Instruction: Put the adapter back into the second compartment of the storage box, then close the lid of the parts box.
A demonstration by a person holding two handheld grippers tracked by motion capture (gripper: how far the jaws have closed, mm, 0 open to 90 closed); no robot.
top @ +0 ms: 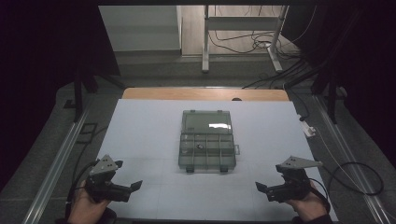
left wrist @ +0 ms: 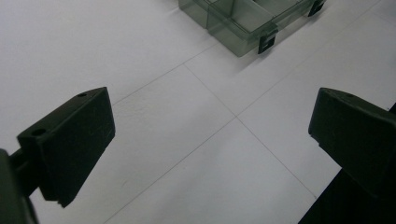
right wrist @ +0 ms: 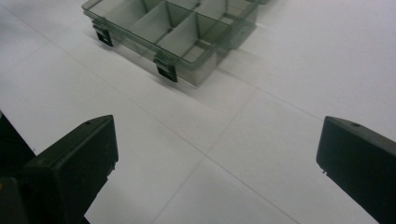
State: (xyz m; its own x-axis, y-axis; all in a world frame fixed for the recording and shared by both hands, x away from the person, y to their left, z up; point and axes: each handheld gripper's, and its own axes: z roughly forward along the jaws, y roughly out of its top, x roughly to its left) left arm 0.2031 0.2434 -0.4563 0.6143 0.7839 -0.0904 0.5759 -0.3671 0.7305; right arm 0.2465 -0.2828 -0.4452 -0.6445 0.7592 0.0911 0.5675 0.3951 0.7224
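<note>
fingers (left wrist: 70, 140): both grippers wide open, empty | compartment box (top: 207, 145): near, untouched

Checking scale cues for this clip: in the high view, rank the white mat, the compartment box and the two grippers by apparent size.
1. white mat
2. compartment box
3. left gripper and right gripper: they look alike, so unranked.

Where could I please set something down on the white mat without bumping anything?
Free: the mat left and right of the open smoky transparent plastic compartment box, and the strip between it and both grippers, left and right. Only the middle, at the box, is crowded.
</note>
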